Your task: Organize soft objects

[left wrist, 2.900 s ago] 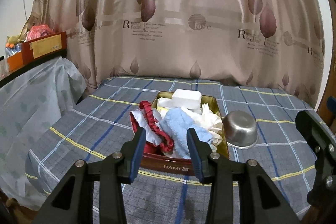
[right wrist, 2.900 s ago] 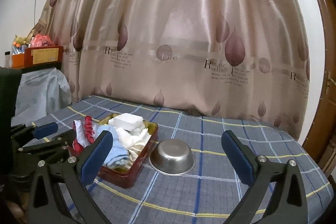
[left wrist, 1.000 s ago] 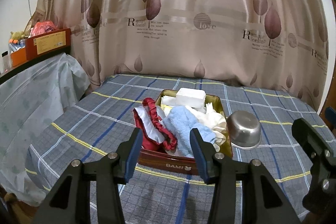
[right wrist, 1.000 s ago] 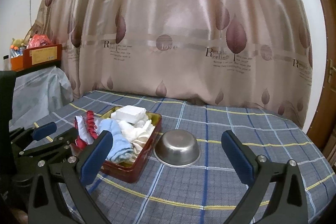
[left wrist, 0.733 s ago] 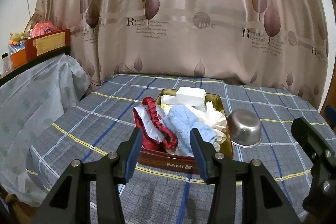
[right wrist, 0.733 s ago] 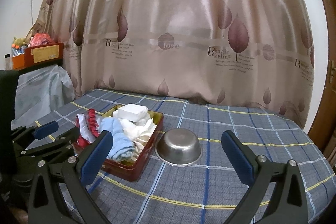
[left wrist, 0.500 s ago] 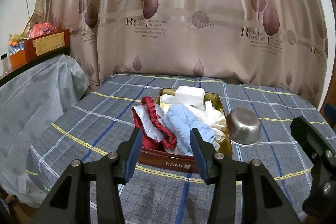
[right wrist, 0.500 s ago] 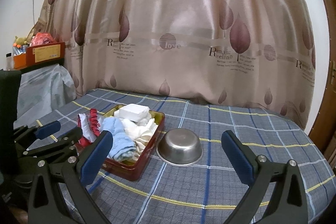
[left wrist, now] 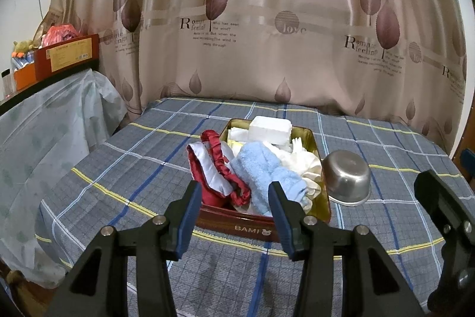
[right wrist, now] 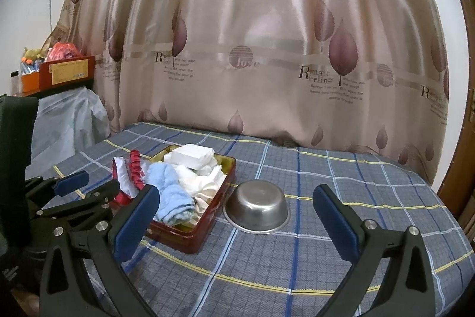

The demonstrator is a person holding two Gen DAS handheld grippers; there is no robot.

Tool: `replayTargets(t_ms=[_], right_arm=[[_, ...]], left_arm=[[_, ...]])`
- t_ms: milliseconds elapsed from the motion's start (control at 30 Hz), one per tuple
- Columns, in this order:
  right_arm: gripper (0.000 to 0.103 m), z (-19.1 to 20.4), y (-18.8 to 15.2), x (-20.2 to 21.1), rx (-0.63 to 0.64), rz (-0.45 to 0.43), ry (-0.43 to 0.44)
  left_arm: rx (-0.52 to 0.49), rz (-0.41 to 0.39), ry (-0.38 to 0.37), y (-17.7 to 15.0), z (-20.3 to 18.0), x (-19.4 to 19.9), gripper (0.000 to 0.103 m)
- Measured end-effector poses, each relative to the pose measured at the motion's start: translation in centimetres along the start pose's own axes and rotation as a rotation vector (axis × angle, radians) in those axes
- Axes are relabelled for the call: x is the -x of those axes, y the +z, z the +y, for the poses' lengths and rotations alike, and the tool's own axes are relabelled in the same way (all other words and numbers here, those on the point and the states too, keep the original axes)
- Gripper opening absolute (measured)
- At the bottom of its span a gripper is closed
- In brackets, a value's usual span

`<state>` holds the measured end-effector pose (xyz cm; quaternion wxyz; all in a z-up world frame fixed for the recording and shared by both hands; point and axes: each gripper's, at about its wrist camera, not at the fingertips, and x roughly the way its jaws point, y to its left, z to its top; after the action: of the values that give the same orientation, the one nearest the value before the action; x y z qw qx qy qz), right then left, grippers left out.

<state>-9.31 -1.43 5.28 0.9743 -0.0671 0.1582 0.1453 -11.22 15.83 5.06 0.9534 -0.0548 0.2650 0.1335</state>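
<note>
A red tin tray [left wrist: 237,223] marked BAMI sits on the plaid table and holds soft things: a red and silver frilled cloth [left wrist: 216,168], a light blue towel [left wrist: 264,171], white cloths [left wrist: 308,165] and a white block [left wrist: 270,128]. The tray also shows in the right wrist view [right wrist: 190,239]. My left gripper [left wrist: 234,216] is open and empty, just in front of the tray's near wall. My right gripper [right wrist: 234,222] is wide open and empty, in front of an upturned steel bowl [right wrist: 256,205].
The steel bowl [left wrist: 347,177] lies upside down right of the tray. A leaf-print curtain [left wrist: 252,20] hangs behind the table. A plastic-covered shelf [left wrist: 44,115] with orange boxes stands at the left. A wooden door frame [right wrist: 457,168] is at the right.
Both views have shifted only slightly. The grippers stay open and the tray, cloths and bowl have not moved.
</note>
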Motion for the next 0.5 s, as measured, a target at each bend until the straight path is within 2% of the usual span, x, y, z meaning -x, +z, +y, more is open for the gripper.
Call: replayTargets(t_ms=[500], right_arm=[[0.102,-0.23,-0.09,-0.16,0.002,0.002,0.007]], left_arm=[[-0.005,-0.006,0.007,0.03,-0.03,-0.09,0.048]])
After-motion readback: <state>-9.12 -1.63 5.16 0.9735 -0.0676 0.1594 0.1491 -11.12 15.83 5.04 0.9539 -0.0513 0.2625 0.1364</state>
